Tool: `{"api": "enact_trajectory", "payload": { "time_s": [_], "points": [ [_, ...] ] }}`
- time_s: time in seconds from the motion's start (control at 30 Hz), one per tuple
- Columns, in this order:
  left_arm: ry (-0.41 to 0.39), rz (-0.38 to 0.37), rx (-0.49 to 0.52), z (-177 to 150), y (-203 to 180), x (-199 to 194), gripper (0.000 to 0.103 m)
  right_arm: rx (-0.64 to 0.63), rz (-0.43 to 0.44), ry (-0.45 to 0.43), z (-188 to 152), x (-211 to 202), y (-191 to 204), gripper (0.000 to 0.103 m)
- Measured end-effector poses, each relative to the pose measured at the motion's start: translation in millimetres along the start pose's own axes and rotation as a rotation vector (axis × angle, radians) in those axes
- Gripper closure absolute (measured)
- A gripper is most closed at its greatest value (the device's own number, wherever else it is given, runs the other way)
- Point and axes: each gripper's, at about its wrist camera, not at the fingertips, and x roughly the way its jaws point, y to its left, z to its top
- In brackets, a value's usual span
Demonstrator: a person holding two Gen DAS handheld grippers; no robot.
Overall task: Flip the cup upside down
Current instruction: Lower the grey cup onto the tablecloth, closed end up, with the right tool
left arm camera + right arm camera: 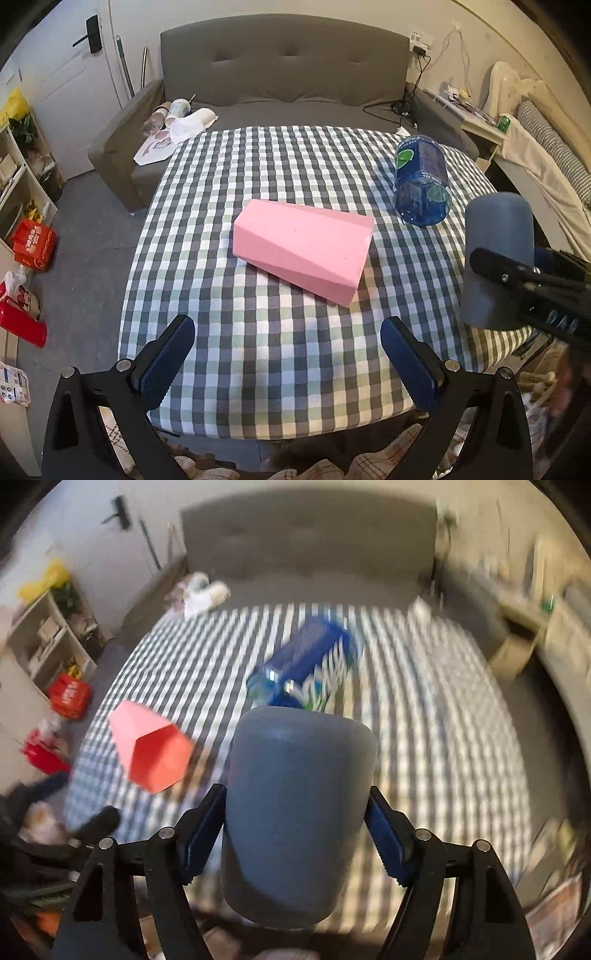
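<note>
A matte grey-blue cup with a rounded closed end (295,812) is clamped at mid-body between the blue pads of the right tongs (295,834), held at the near right edge of the table (258,369) under its grey, green and white checked cloth. Its long axis runs upright, the rounded closed end topmost; its mouth is hidden in both views. A pink faceted cup (303,247) lies on its side mid-table; only the right wrist view, blurred, looks into its open mouth, which appears empty. A blue clear plastic bottle with a green-leaf label (421,181) lies on its side beyond. The left tongs (288,350) hover spread wide, holding nothing. Only the left wrist view shows the cup from the side.
</note>
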Motion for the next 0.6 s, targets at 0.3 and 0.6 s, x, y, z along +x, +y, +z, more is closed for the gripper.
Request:
{"api": "enact_trajectory", "payload": {
  "time_s": [0.3, 0.6],
  "points": [
    [-0.003, 0.028, 0.018, 1, -13, 7, 0.000, -0.052, -0.025, -0.236, -14, 3, -8, 0.029],
    [-0.003, 0.034, 0.038, 7, -26, 18, 0.000, -0.109, -0.002, -0.316, -20, 10, -4, 0.029]
  ]
}}
